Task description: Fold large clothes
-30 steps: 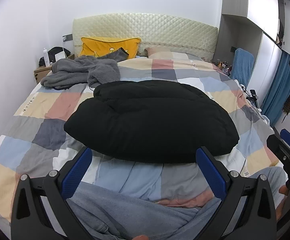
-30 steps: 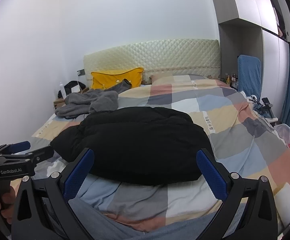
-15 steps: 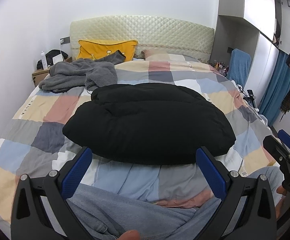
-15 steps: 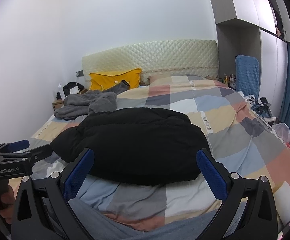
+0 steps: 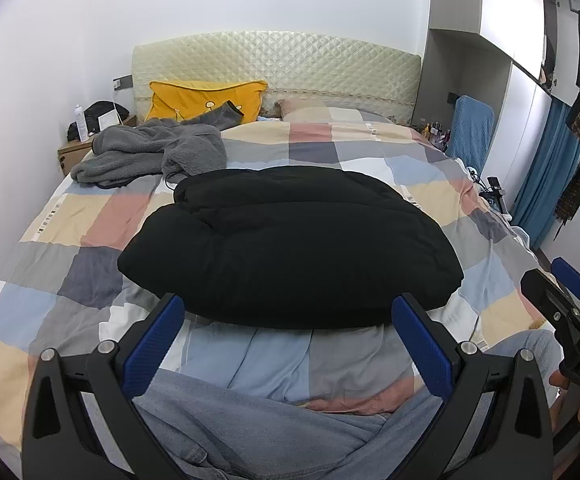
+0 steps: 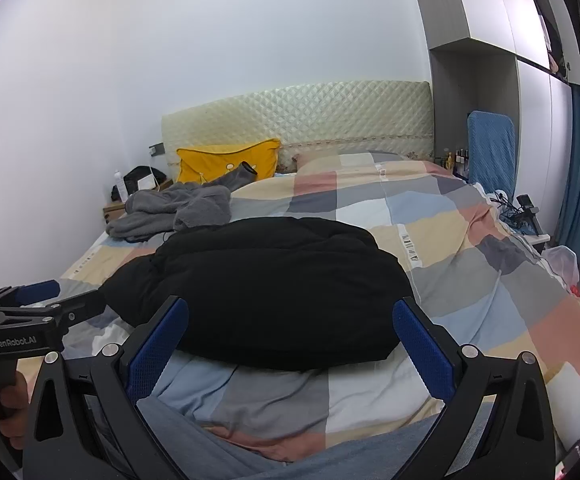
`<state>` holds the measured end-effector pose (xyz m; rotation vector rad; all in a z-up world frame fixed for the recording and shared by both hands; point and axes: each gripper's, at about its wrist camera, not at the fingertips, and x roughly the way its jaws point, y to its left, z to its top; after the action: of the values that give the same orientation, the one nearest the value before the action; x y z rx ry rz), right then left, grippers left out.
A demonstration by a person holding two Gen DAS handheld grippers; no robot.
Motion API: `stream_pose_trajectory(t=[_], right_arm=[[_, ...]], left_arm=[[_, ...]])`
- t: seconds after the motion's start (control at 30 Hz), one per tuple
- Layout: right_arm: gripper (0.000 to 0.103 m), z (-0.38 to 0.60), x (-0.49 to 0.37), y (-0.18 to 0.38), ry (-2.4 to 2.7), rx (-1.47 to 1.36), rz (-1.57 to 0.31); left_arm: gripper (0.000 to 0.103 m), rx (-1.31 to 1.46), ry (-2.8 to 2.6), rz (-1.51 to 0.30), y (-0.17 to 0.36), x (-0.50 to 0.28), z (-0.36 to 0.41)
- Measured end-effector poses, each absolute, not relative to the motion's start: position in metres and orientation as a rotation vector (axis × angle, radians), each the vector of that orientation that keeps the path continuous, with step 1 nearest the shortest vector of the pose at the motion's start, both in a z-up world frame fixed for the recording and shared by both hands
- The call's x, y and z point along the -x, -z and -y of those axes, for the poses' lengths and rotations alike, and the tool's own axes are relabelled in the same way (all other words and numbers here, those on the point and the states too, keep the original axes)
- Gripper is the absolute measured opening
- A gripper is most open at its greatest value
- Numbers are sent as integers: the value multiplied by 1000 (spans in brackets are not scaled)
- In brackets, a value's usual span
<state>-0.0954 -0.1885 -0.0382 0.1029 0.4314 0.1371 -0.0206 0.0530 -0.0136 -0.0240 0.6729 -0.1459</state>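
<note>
Both grippers, left [image 5: 288,344] and right [image 6: 290,344], gape wide and hold nothing; a folded black jacket [image 5: 290,248] lies on the bed [image 5: 90,220] just ahead of them.

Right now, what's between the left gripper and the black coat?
Only bare checked quilt. In the left wrist view, the open left gripper hangs just short of the black coat, with nothing else lying on that strip.

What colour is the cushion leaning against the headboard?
Mustard yellow: the square fabric cushion, clearest in the left wrist view.
</note>
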Motion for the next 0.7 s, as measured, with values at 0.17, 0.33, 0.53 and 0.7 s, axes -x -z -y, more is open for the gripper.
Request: stream_pose_trajectory(t=[0.17, 0.33, 0.53, 0.7], right_arm=[[103, 189, 94, 38, -139, -104, -432], [103, 189, 95, 38, -142, -104, -435], [103, 189, 95, 38, -141, -104, -435], [103, 189, 95, 39, -139, -104, -433]], left_arm=[[103, 21, 146, -672, 14, 20, -53], [103, 23, 144, -675, 14, 21, -53], [103, 22, 145, -676, 14, 21, -53], [103, 24, 145, -676, 14, 21, -53]])
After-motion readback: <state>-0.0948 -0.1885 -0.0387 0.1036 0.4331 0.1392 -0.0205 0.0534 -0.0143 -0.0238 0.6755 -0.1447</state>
